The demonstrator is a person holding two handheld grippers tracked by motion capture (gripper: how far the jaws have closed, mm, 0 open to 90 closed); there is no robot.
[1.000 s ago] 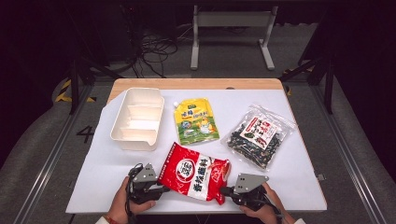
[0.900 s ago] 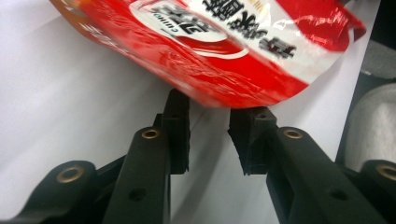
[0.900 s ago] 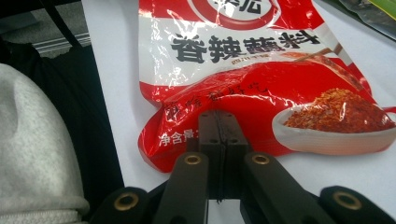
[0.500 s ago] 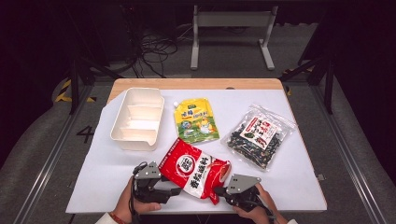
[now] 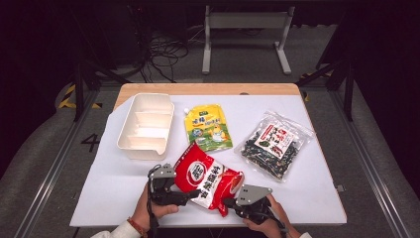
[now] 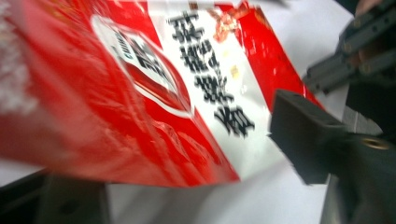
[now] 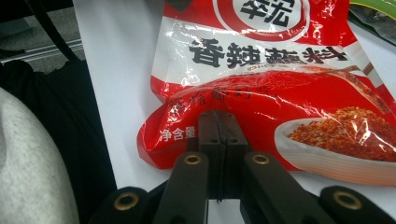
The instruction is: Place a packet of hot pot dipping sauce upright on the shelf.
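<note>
A red snack packet point(image 5: 208, 179) with white lettering lies crumpled near the table's front edge, between my two grippers. My right gripper point(image 5: 229, 202) points left and is shut on the packet's lower edge; in the right gripper view its jaws point(image 7: 217, 125) meet on the red film point(image 7: 261, 70). My left gripper point(image 5: 192, 197) points right at the packet's other side. In the left gripper view its jaws point(image 6: 182, 149) stand apart with the packet point(image 6: 154, 93) between them, not pressed. They have just been closing a little.
A white divided tray point(image 5: 124, 144) stands at the back left. A yellow pouch point(image 5: 208, 126) lies in the middle and a clear bag of dark pieces point(image 5: 275, 144) at the right. The white table cover point(image 5: 114, 188) ends just before the person's hands.
The left gripper let go of the packet's left edge, opened wide and slid right along it. The packet has bunched up between the grippers. The right gripper kept its grip.
</note>
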